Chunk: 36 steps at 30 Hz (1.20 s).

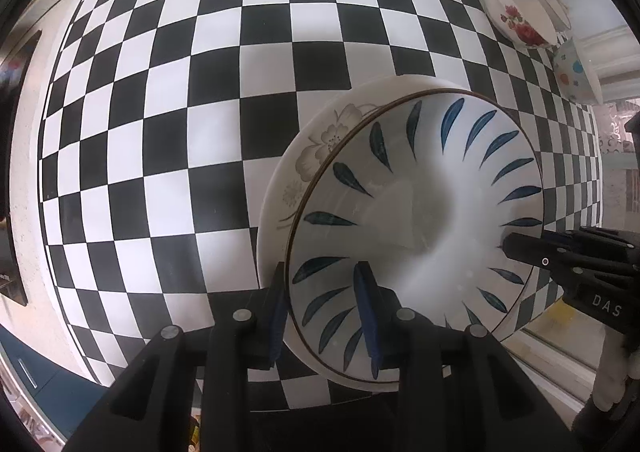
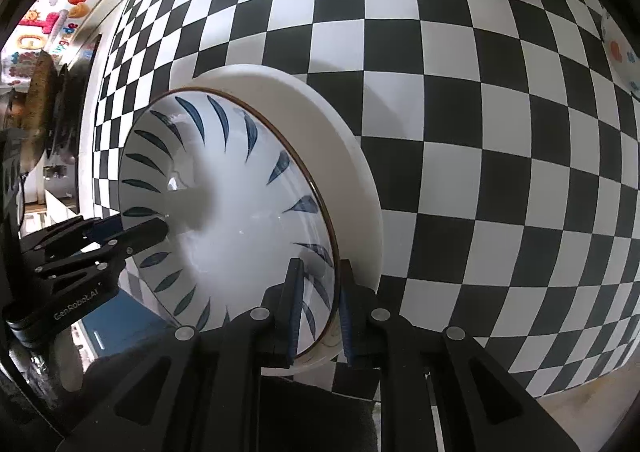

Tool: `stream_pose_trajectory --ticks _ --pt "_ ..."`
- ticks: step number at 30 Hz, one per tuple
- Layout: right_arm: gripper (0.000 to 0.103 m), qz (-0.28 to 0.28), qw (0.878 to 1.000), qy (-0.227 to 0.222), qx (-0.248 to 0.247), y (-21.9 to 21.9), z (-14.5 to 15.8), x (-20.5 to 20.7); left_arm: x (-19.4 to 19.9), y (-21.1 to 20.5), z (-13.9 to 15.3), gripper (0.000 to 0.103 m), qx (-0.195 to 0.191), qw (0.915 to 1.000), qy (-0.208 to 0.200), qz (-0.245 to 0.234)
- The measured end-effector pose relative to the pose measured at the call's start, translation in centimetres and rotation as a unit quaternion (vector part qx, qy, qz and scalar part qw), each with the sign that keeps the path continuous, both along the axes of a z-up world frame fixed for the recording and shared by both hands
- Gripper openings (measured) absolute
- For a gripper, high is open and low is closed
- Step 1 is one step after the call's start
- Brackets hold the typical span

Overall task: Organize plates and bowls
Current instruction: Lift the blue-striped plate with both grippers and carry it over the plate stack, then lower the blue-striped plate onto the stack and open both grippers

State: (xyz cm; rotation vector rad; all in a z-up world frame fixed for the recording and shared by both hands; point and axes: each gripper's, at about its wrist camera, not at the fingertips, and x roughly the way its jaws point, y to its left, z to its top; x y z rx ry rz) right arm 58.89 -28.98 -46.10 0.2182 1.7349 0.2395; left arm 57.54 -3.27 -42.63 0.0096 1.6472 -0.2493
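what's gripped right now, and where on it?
Both grippers, left and right, pinch the blue-leaf bowl by its rim, on opposite sides. It sits over the floral plate.

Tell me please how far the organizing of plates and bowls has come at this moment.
Partly done. The blue-leaf bowl sits over the white floral plate, so one stack looks formed. In hand: the left tool and right tool both clamp this bowl's rim from opposite sides. Left: the rose bowl and the polka-dot bowl stand apart at the far edge of the checkered table, not stacked.
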Motion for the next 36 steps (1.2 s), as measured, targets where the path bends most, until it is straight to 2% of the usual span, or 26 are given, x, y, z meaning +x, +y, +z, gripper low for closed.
stream_pose_trajectory --ticks 12,18,24,28,36 --pt "0.018 -0.008 1.000 0.003 -0.020 0.5 0.1 0.0 -0.3 -0.1 0.1 0.029 0.008 1.0000 0.004 0.004" --pt "0.019 -0.007 1.000 0.005 -0.024 0.5 0.2 0.0 -0.3 -0.6 0.6 0.030 0.025 0.9996 -0.006 -0.006" --pt "0.019 -0.012 0.999 -0.006 -0.032 0.5 1.3 0.1 -0.2 -0.4 1.7 0.030 0.017 0.9998 -0.009 -0.002" --pt "0.019 -0.019 0.999 -0.024 -0.036 0.7 3.4 -0.2 -0.4 -0.3 4.0 0.030 0.014 0.9995 -0.026 -0.007" --pt "0.019 -0.040 0.993 -0.092 -0.069 2.0 11.1 -2.4 -1.7 -0.9 10.8 0.030 0.008 0.9960 -0.084 -0.029"
